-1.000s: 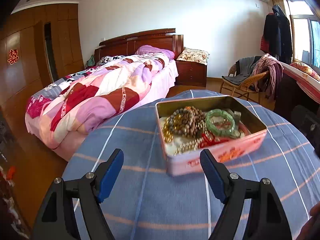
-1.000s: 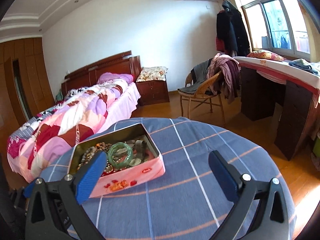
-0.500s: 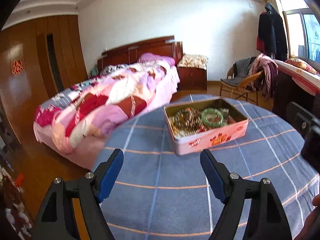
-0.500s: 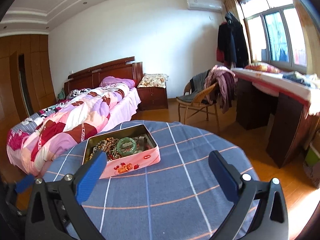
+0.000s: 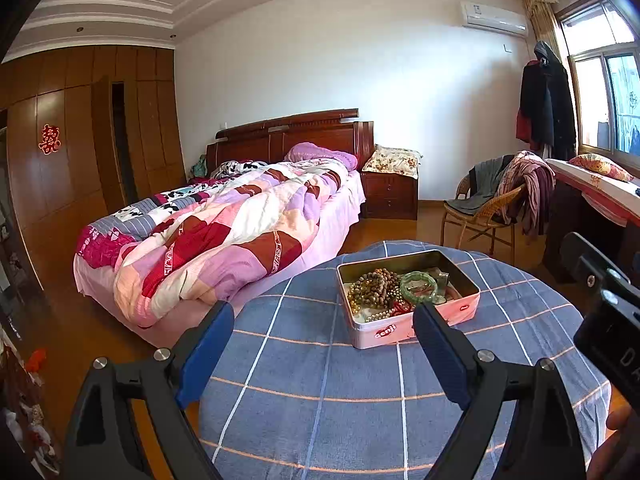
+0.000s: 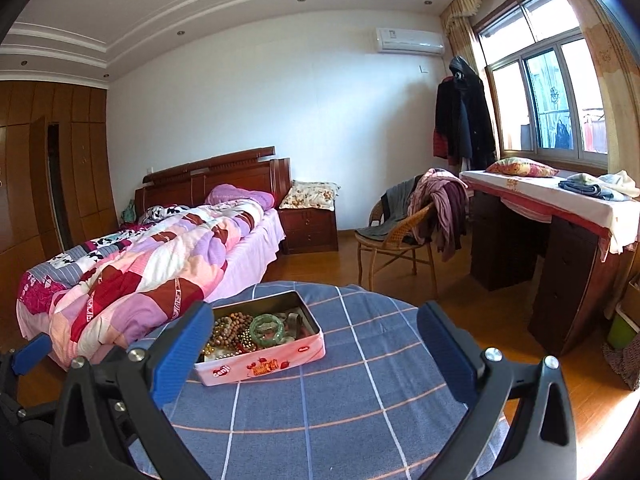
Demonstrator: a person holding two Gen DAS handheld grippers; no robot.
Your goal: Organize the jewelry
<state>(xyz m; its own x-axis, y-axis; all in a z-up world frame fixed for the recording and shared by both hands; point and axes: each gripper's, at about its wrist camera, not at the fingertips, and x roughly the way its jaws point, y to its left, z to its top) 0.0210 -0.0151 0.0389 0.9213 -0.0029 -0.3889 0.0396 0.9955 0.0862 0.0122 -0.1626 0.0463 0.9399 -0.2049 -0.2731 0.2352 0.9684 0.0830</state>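
Bright daylight from the window [image 6: 548,96]; sharp frames, fisheye-bent edges, dark corners.

home bedroom: bed [image 5: 240,216], wardrobe [image 5: 80,152].

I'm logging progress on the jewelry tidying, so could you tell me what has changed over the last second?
Both claws, left and right, have drawn back and up from the pink tin, which now looks smaller and farther off in both views. Nothing was gripped or released. Both claws stay open and empty; the tin and its green bangle lie unmoved on the blue checked tablecloth.
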